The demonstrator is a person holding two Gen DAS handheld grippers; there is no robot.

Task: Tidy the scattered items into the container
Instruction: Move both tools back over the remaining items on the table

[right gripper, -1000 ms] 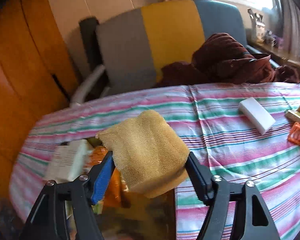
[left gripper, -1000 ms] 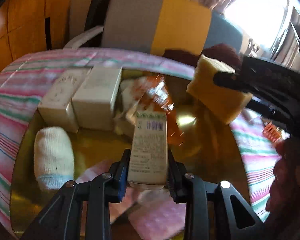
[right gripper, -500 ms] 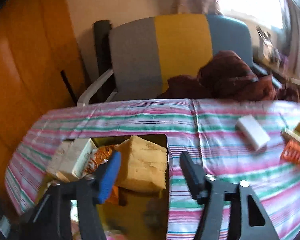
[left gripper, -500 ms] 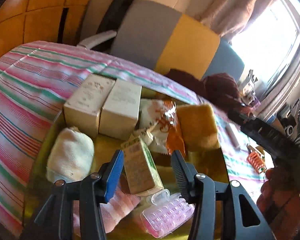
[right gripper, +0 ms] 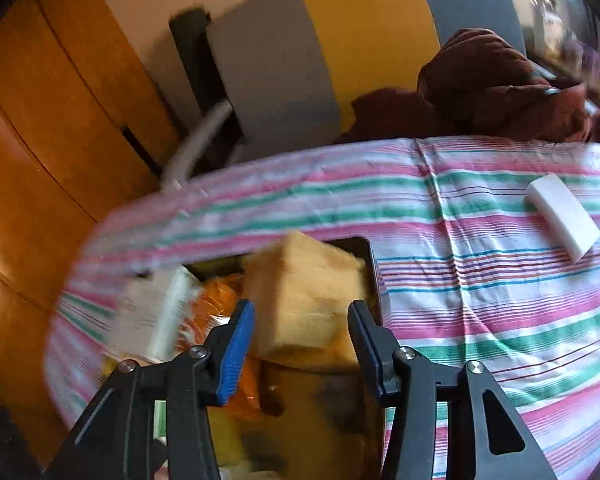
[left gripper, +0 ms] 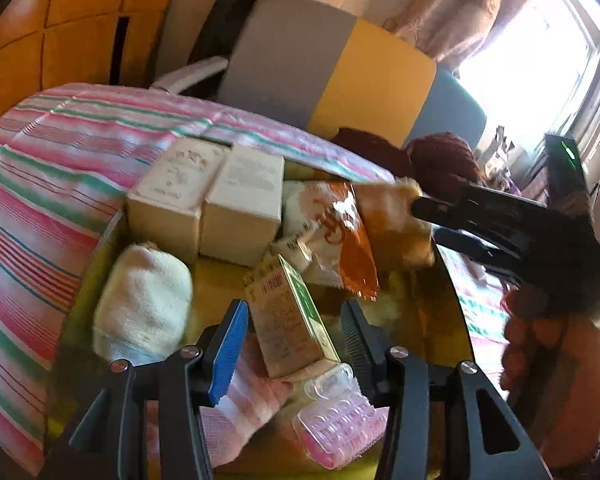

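Observation:
A shiny gold tray (left gripper: 454, 300) on the striped cloth holds two cream boxes (left gripper: 208, 204), a white rolled cloth (left gripper: 144, 308), an orange snack packet (left gripper: 340, 240), a pink pill case (left gripper: 332, 424) and a small green-edged carton (left gripper: 288, 320). That carton lies tilted between the fingers of my open left gripper (left gripper: 294, 340), untouched by them. A yellow sponge (right gripper: 304, 300) rests in the tray's far right corner (right gripper: 370, 248). My right gripper (right gripper: 300, 340) hovers over it, open, its fingers apart from the sponge. In the left wrist view the right gripper (left gripper: 480, 224) reaches in from the right.
A white eraser-like block (right gripper: 562, 216) lies on the striped cloth (right gripper: 480, 280) to the right of the tray. Behind the table stands a grey, yellow and blue chair (right gripper: 340, 40) with dark red clothing (right gripper: 492, 84) on it. A hand (left gripper: 540, 344) holds the right gripper.
Both grippers have let go: the left released the carton into the tray and pulled back, the right dropped the sponge in the far right corner and drew away slightly.

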